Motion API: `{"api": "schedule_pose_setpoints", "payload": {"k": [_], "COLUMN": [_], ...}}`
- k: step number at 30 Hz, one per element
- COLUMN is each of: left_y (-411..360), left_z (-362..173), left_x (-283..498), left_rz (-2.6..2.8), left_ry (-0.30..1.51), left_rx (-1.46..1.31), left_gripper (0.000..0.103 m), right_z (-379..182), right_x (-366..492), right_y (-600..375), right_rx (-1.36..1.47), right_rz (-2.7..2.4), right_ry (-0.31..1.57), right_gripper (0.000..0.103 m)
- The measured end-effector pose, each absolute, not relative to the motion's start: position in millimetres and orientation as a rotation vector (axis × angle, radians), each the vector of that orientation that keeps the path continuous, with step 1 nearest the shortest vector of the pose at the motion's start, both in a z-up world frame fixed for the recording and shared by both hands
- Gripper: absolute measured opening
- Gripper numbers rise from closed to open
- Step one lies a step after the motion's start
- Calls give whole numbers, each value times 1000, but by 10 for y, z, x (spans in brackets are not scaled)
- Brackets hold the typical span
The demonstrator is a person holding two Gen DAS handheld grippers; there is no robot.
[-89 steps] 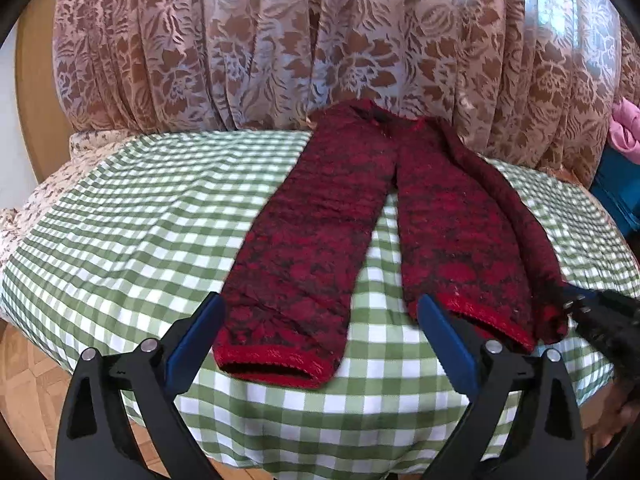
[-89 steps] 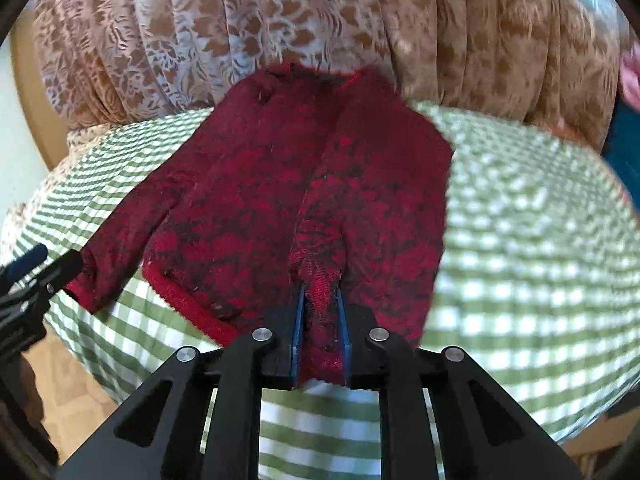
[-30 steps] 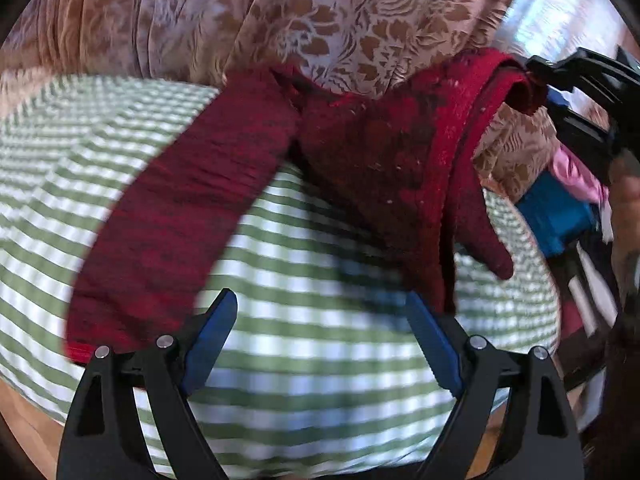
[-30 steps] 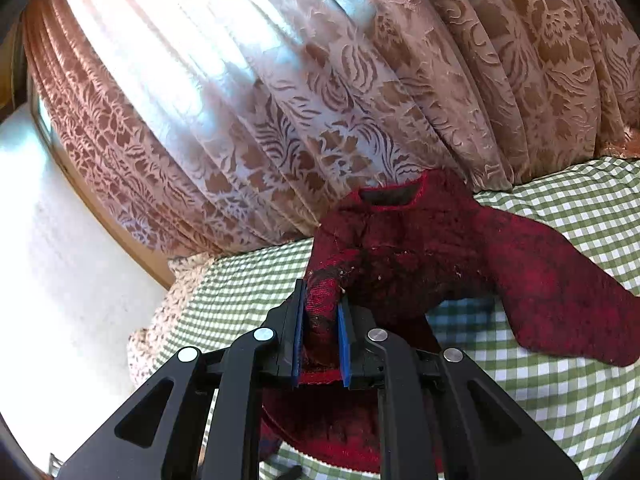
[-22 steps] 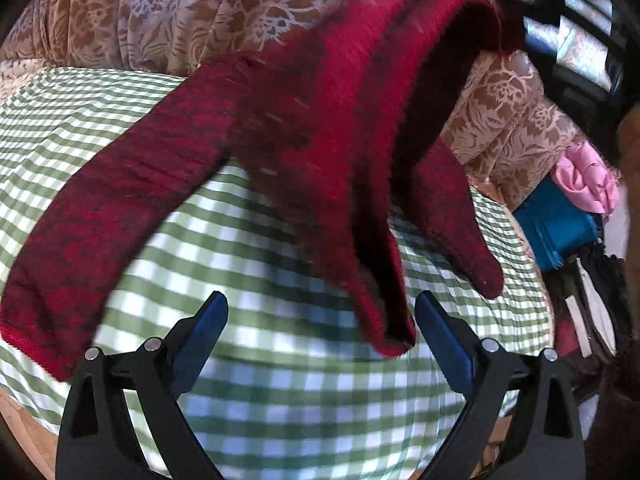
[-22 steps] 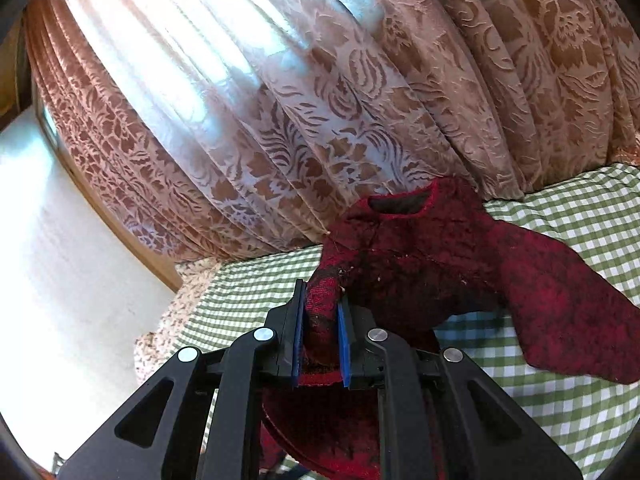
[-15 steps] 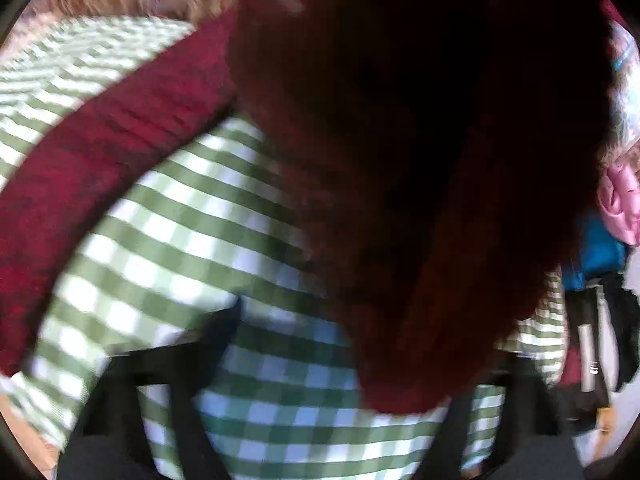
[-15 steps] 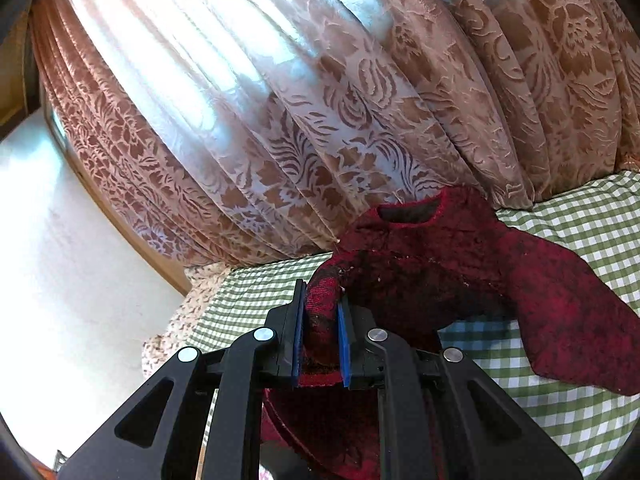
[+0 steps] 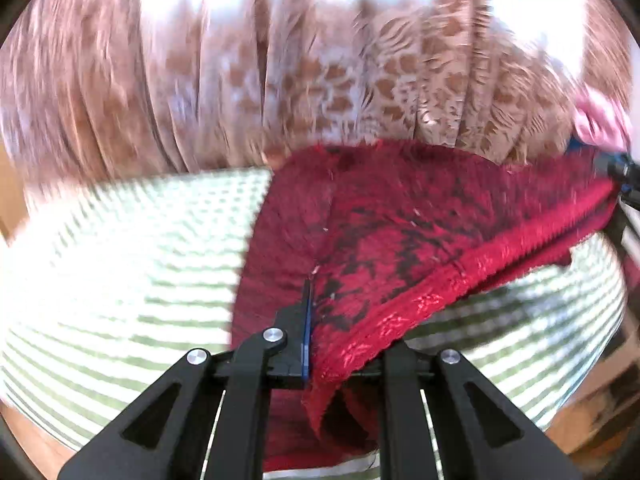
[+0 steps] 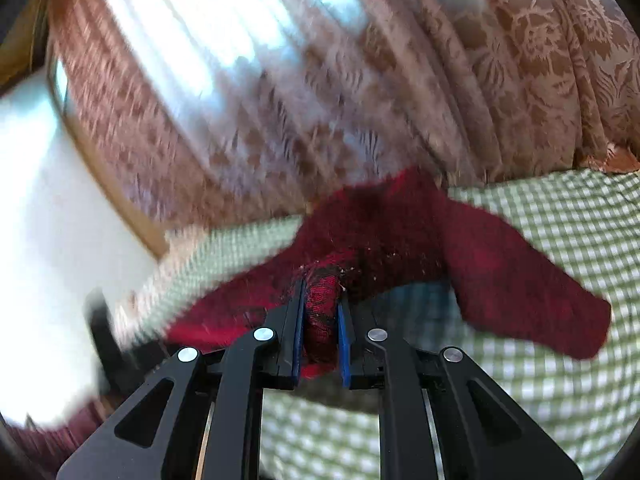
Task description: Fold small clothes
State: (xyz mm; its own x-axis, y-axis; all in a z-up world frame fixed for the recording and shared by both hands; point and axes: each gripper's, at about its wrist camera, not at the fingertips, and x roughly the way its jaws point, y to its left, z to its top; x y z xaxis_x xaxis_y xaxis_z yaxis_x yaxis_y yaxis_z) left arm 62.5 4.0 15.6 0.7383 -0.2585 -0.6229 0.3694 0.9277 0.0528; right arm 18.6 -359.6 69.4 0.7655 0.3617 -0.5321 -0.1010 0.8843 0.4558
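Left wrist view first: the left gripper (image 9: 320, 340) is clamped on the hem edge of the red knit sweater (image 9: 400, 232), with the blue pad on one finger (image 9: 306, 332) pressed flat against the fabric. From there the ribbed hem (image 9: 480, 268) runs up and to the right like a taut line toward the right gripper (image 9: 618, 168), just peeking in at the frame's edge, so the garment's long axis sits between the two hands, lifted off the checked tabletop (image 9: 140, 240). The far part of the sweater looks like it's resting back near the patterned curtain (image 9: 320, 80), though it's pretty blurry. Right wrist view: the right gripper (image 10: 320, 320) is closed tight on a bunched wad of the same sweater (image 10: 380, 224), and one sleeve (image 10: 532, 292) flops out to the right over the green check. Nothing seems to stand in the way on the cloth; I'd guess the next bit turns on swinging that stretched hem over toward the collar end by the curtain, and the loose sleeve is the thing likely to get caught underneath.
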Motion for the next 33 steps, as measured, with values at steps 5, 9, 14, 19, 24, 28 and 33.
{"api": "schedule_pose_setpoints", "payload": {"k": [5, 9, 14, 19, 24, 28, 33], "left_y": [-49, 145, 894, 1437, 1199, 1112, 1550], "left_z": [-91, -434, -530, -654, -849, -1004, -691], "left_x": [187, 22, 39, 359, 695, 867, 1186], "left_rz": [-459, -525, -433, -212, -187, -214, -50], "left_ry": [694, 818, 897, 891, 910, 937, 817], "left_rx": [451, 358, 26, -217, -113, -89, -81], "left_gripper": [20, 51, 67, 79, 66, 18, 8], "right_z": [-148, -743, -842, -467, 38, 322, 300], "right_x": [-295, -459, -503, -454, -304, 44, 589], "right_y": [-3441, -3391, -3550, -3584, -3264, -2559, -1622], "right_rx": [349, 238, 216, 122, 158, 186, 152], "right_rz": [197, 58, -3, -70, 49, 303, 526], "right_ry": [896, 1056, 1107, 1080, 931, 850, 893], "right_gripper": [13, 13, 17, 54, 57, 57, 57]}}
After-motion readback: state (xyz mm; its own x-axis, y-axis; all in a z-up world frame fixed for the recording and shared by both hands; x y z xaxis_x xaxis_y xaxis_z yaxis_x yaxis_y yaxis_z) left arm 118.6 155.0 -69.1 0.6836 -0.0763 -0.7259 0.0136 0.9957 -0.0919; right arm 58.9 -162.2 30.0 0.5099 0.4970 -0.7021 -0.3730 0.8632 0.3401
